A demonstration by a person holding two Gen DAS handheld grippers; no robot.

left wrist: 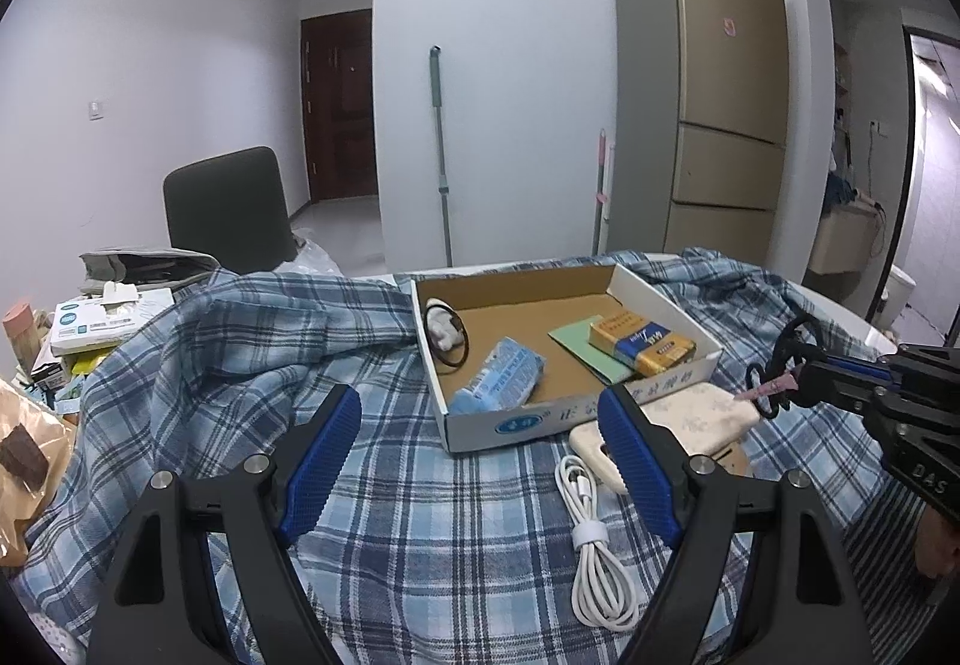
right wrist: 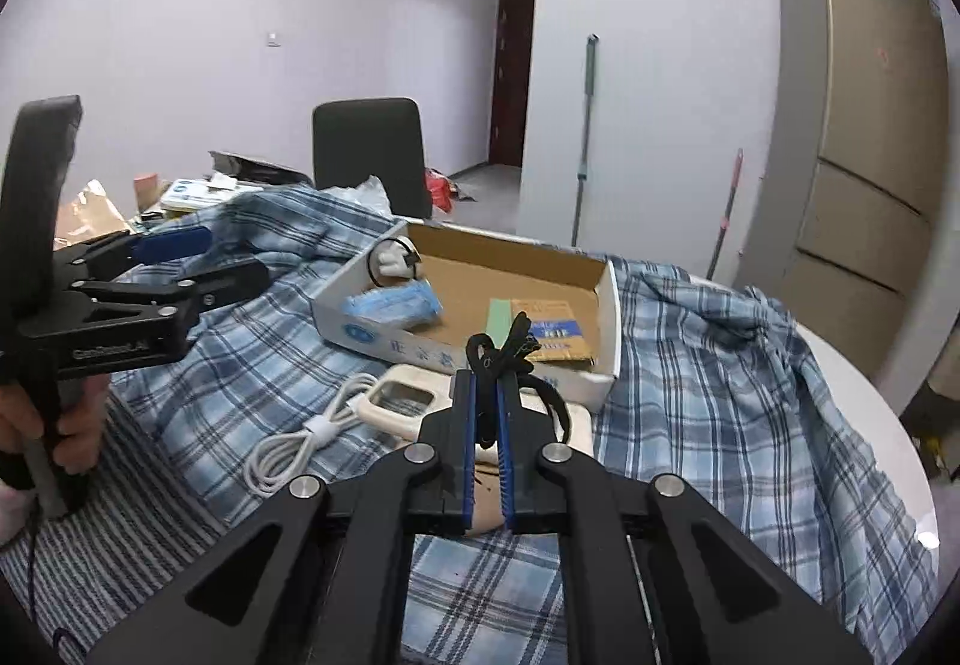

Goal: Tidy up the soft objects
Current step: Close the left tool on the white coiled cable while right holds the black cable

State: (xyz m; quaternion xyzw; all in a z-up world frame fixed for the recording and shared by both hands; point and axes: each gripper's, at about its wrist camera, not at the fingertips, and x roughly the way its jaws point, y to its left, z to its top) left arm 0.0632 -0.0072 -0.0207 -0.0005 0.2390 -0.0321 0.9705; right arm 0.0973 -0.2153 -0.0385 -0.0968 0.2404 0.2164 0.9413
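Several soft items are already lodged in the cardboard box [left wrist: 666, 299]. Black hair ties [right wrist: 501, 350] are pinched between the closed right gripper [right wrist: 487, 383] fingers, just before the box; the left gripper [left wrist: 480, 425] fingers are spread, empty. A cable [left wrist: 591, 533] is left outside.

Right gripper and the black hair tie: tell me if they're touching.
Touching. The right wrist view shows the right gripper with its fingers shut on the black hair tie.

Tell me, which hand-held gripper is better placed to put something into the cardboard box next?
The right hand-held gripper: it is shut on the black hair tie near the box. The left hand-held gripper is open, empty.
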